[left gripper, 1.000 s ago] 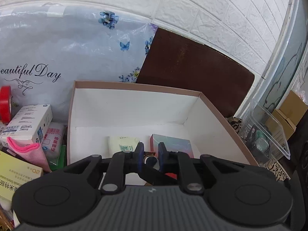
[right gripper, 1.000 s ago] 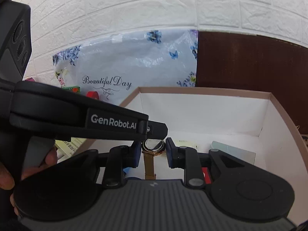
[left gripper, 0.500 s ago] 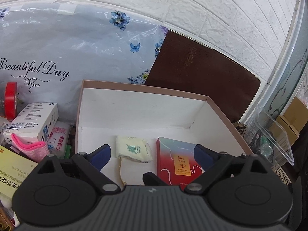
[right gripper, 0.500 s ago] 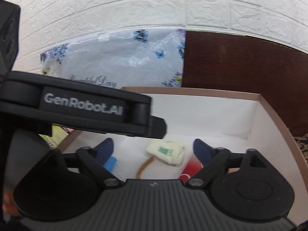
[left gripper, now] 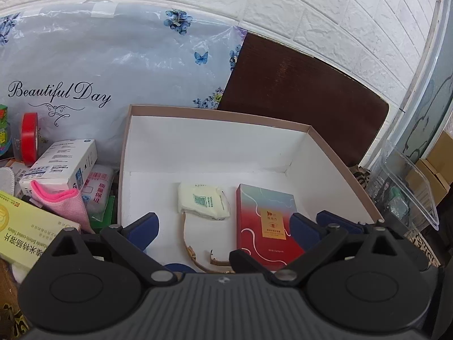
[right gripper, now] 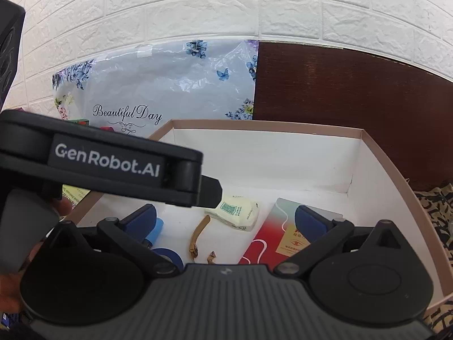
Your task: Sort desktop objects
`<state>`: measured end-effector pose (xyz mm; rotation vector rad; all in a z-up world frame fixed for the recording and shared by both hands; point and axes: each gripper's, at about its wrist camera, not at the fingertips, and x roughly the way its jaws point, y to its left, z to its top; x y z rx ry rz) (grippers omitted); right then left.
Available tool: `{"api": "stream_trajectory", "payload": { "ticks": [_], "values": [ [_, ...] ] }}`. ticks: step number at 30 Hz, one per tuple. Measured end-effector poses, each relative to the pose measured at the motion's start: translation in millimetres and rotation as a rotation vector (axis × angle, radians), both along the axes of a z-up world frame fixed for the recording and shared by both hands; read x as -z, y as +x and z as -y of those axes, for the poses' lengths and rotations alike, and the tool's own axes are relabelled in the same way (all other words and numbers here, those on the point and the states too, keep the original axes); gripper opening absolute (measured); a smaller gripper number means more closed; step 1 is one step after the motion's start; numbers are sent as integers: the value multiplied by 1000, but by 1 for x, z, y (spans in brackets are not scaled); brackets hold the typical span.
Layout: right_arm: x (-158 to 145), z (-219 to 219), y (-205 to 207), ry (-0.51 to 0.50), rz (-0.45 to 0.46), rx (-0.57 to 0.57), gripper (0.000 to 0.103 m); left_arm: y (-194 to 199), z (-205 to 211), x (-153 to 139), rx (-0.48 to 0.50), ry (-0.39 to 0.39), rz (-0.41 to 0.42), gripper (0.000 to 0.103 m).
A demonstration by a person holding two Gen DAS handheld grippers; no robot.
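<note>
Left gripper (left gripper: 223,226): jaws opening, spread wide over the near end of the box, nothing pressed between the pads; the watch strap lies on the floor below the gap.
Right gripper (right gripper: 225,221): jaws opening too, wide apart, pads clear of everything; it hangs just beside the left one, whose black body crosses the left of its view.
Watch (left gripper: 195,250): tan strap lying unbuckled on the white floor of the box, near the front wall; its face is hidden under the gripper bodies, so I cannot tell how it rests.
Cream sachet (left gripper: 202,201): just past the far end of the strap, apparently touching it.
Red and grey carton (left gripper: 267,223): flat on the floor, right of the strap, apart from it.
Blue tape roll (right gripper: 167,256): near left corner of the box, mostly hidden.
Box (left gripper: 215,147): open cardboard tray, brown rim, white inside, far half bare.
Unsorted pile: outside the left wall, a white carton (left gripper: 63,164), pink cloth (left gripper: 61,201), yellow medicine box (left gripper: 28,226) and red tape roll (left gripper: 29,137).
Step in hand: judged as letting go of the watch inside the box.
Doing it well: lift both grippers straight up and clear of the rim before swinging left, so no pad snags the loose strap; then take one item from the pile at a time.
</note>
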<state>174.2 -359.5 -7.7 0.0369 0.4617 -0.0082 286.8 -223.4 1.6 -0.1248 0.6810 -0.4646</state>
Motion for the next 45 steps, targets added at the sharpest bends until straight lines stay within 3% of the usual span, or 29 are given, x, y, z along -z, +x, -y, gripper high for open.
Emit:
{"api": "stream_trajectory", "payload": {
  "ticks": [11, 20, 24, 30, 35, 45],
  "values": [
    [-7, -12, -37, -75, 10, 32, 101, -44, -2, -7, -7, 28, 41, 103],
    [-13, -22, -91, -119, 19, 67, 101, -94, -6, -7, -26, 42, 72, 103],
    [-13, -26, -119, -136, 16, 90, 101, -125, -8, -7, -34, 69, 123, 103],
    [-8, -27, -155, -92, -4, 135, 101, -162, -17, -1, -29, 47, 123, 103],
    [-1, -26, -176, -47, -32, 185, 101, -189, -16, 2, -45, 118, 178, 103],
    [6, -31, -190, -51, -49, 225, 101, -211, -16, 5, -57, 116, 180, 103]
  ]
}}
